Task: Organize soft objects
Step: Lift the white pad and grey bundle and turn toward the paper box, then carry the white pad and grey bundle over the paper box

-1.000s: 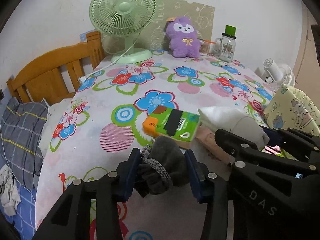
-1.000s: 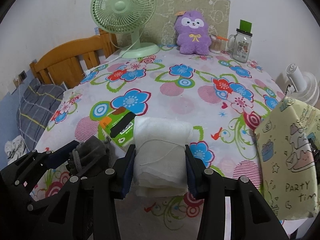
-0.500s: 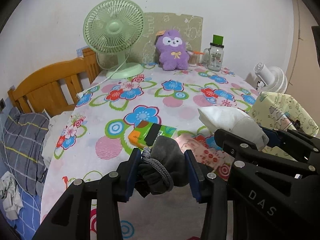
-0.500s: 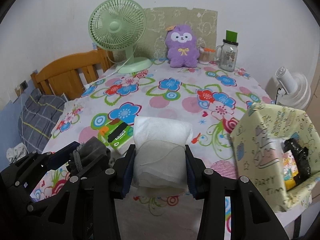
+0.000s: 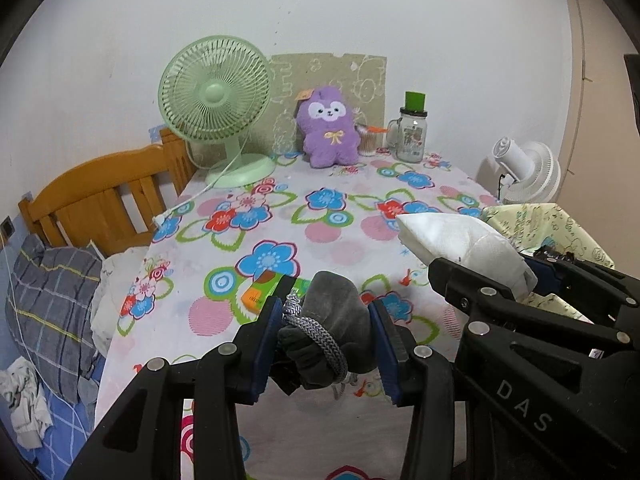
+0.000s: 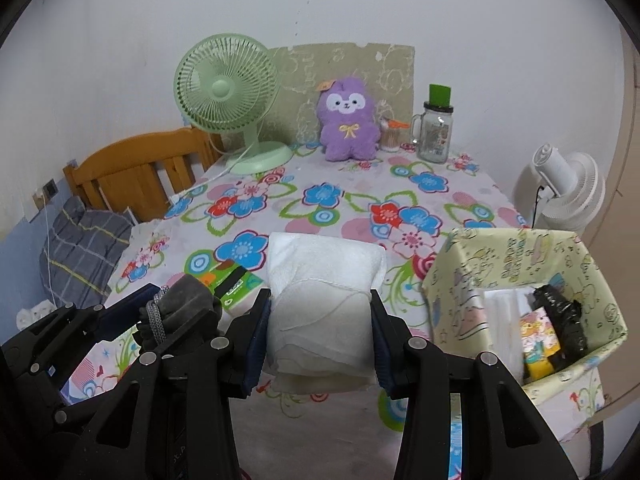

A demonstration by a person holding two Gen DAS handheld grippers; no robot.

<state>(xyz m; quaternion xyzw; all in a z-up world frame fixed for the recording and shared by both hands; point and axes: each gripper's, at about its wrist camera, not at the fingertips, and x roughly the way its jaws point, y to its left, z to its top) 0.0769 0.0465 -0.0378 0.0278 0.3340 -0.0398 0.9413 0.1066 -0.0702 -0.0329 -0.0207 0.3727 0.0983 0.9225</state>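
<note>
My left gripper (image 5: 326, 312) is shut on a dark grey drawstring pouch (image 5: 328, 336) and holds it above the near part of the flowered table (image 5: 332, 200). My right gripper (image 6: 320, 300) is shut on a folded white cloth (image 6: 324, 300), held above the table's front. The cloth also shows in the left wrist view (image 5: 460, 244), and the pouch in the right wrist view (image 6: 180, 304). A pale yellow patterned box (image 6: 516, 264), open at the top, stands at the table's front right and holds several items. A purple plush toy (image 6: 348, 120) sits at the back.
A green and orange packet (image 5: 268, 288) lies on the table just beyond the pouch. A green desk fan (image 5: 216, 100) and a glass jar with a green lid (image 5: 412, 132) stand at the back. A wooden bed frame (image 5: 100, 200) is left, a white fan (image 6: 568, 188) right.
Both grippers have pulled back and risen with their loads, so the table looks farther away. The yellow box has come further into the right wrist view, its inside now visible.
</note>
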